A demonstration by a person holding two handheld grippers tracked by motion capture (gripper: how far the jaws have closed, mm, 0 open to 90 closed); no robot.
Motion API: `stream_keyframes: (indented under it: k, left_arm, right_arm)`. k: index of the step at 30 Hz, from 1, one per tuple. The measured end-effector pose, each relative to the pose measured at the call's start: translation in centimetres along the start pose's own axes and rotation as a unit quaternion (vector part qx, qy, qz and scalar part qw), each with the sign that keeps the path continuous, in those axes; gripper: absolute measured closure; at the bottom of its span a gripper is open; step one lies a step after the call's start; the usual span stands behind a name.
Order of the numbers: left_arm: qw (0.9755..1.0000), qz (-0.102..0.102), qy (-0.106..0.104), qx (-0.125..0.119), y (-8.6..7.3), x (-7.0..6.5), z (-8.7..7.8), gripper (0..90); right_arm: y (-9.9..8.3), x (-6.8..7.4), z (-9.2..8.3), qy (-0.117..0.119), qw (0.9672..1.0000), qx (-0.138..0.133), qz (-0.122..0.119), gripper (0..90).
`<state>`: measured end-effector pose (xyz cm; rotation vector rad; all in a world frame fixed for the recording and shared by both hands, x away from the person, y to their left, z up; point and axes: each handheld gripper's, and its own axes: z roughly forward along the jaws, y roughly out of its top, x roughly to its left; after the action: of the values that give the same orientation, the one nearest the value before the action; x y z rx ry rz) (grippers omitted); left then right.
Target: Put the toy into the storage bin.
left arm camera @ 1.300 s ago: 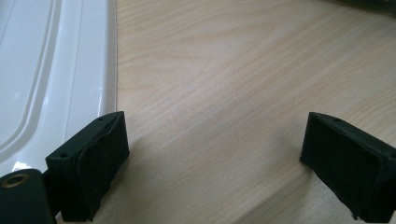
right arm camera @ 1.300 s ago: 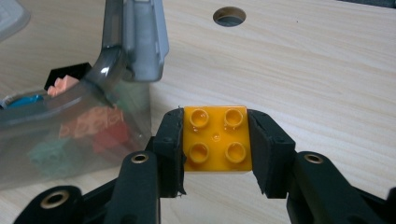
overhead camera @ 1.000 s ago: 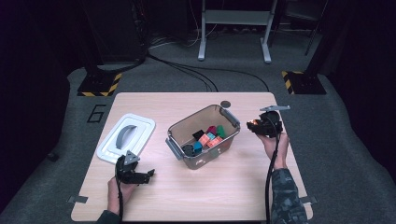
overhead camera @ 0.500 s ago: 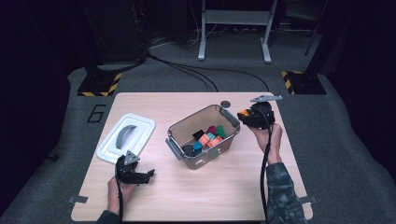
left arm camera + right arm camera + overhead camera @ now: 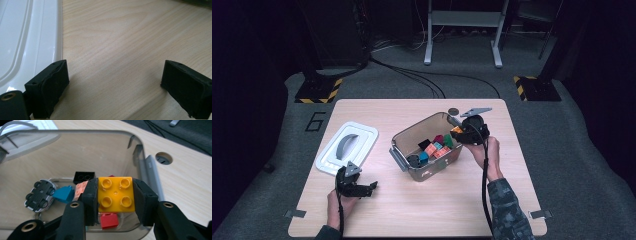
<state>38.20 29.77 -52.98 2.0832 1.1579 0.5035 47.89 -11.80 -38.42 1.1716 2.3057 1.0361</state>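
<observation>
bins (image 5: 412, 172): 1 | lids (image 5: 332, 157): 1 | yellow bricks (image 5: 116, 194): 1 | tools (image 5: 360, 189): 2

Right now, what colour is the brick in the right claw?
Yellow-orange brick, clearest in the right gripper view.

red brick (image 5: 109, 220) half hidden behind claw (image 5: 115, 202)

**Black grippers, camouflage sleeve**

Here's the right gripper (image 5: 460, 131): a black body with orange trim near the front, a grey three-cornered plate on top and a black cable trailing back along a camouflage-patterned sleeve (image 5: 507, 212). The left gripper (image 5: 367, 188) is black too, with its own small grey plate and cable. Up close, the jaws are matt black blocks (brass-coloured eyelets sit at their bases).
</observation>
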Motion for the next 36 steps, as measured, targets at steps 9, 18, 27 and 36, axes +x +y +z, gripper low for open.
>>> stream_keyframes:
  k: [9, 18, 27, 36]
  left_arm:
    - [1.0, 0.0, 0.0, 0.0, 0.0, 0.0, 0.0, 7.3]
    - [1.0, -0.001, 0.0, 0.001, 0.0, 0.0, 0.0, 7.3]
    - [1.0, -0.001, -0.001, 0.001, 0.0, 0.0, 0.0, 7.3]
    - [1.0, -0.005, 0.0, -0.002, 0.0, 0.0, 0.0, 7.3]
  right_arm:
    - [-1.1, 0.5, 0.1, 0.006, 0.9998, 0.02, -0.006, 58.0]
    - [-1.4, 0.4, -0.5, 0.007, 0.9998, 0.016, 0.0, 48.4]
    - [-2.5, 0.2, -2.5, -0.006, 0.9998, -0.015, 0.009, 18.8]
    - [-6.2, -0.9, -3.6, -0.018, 0.9989, -0.026, 0.036, 12.2]
